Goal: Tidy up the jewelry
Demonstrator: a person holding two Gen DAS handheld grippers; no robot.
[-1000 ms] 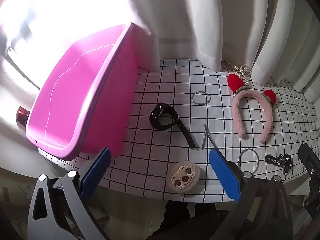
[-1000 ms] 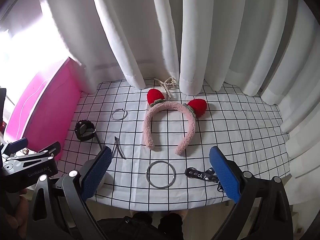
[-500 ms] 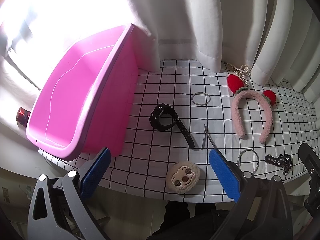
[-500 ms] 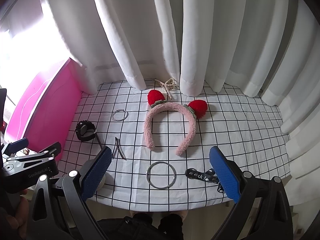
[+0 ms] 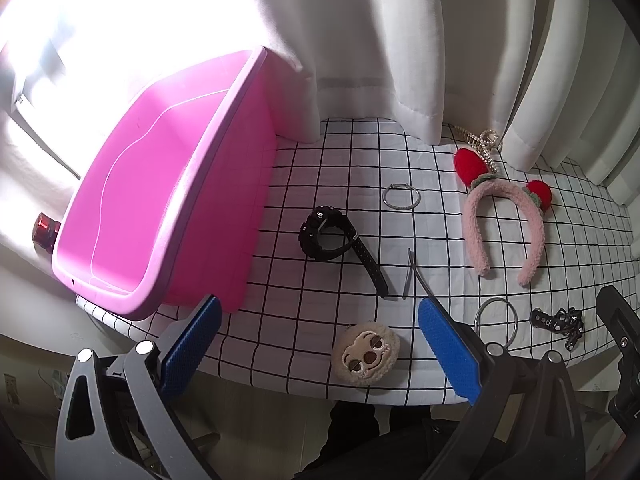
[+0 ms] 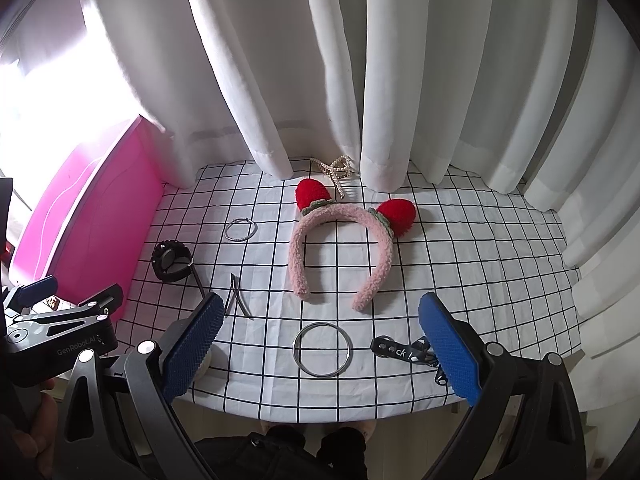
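A pink bin stands at the left end of the checked table. On the cloth lie a black watch, a small silver hoop, a thin metal clip, a large silver ring, a black chain piece, a fuzzy face-shaped pouch, a pink headband with red ears and a pearl hair claw. My left gripper hovers open over the near edge, by the pouch. My right gripper is open above the large ring, holding nothing.
White curtains hang along the back of the table and brush its far edge. A small red bottle stands behind the bin on the left. The table's front edge is just beyond my fingers.
Both views have shifted only slightly; the table items have not moved and both grippers stay open.
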